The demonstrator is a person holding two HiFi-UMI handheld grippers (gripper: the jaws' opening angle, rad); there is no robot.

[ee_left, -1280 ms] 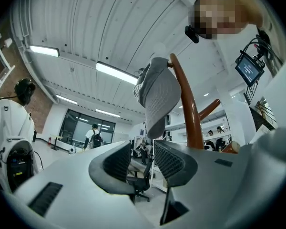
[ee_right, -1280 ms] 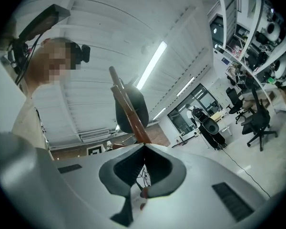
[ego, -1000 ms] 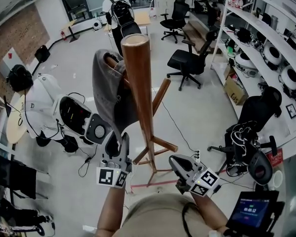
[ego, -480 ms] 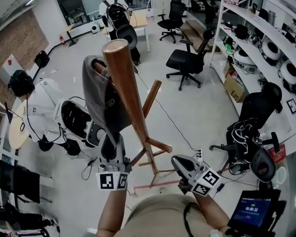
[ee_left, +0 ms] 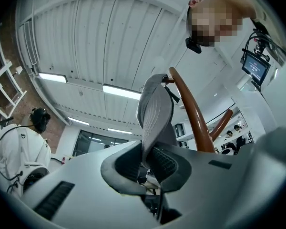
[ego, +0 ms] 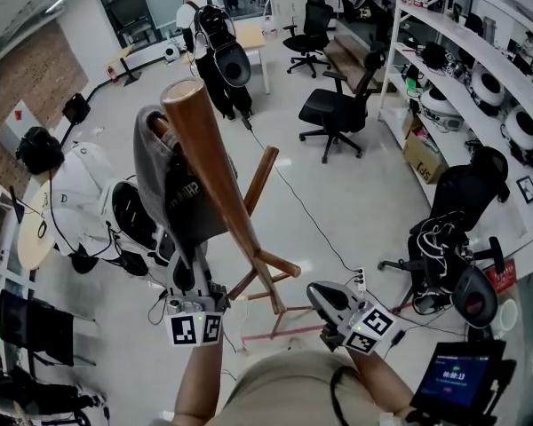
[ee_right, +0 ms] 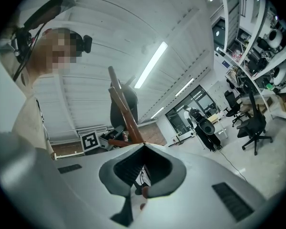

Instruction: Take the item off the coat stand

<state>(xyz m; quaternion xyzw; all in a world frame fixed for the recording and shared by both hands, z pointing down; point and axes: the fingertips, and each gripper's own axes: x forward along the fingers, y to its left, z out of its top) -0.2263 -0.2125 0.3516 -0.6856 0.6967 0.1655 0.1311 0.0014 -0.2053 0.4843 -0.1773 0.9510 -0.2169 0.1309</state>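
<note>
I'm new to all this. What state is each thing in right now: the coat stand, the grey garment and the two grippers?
Coat stand: standing on its feet on the floor.
Grey garment: hanging on a peg near the stand's top, not yet off.
Left gripper: shut on the garment's lower edge; its jaws have just been closing.
Right gripper: shut, holding nothing.

1. Ahead of me a black office chair stands on the pale floor, and a second chair is farther back.
2. To my right, white shelving carries round white appliances. A cardboard box sits under it.
3. A person with a backpack stands far off.
4. A person in white is on my left.
5. A lit screen shows at lower right.
</note>
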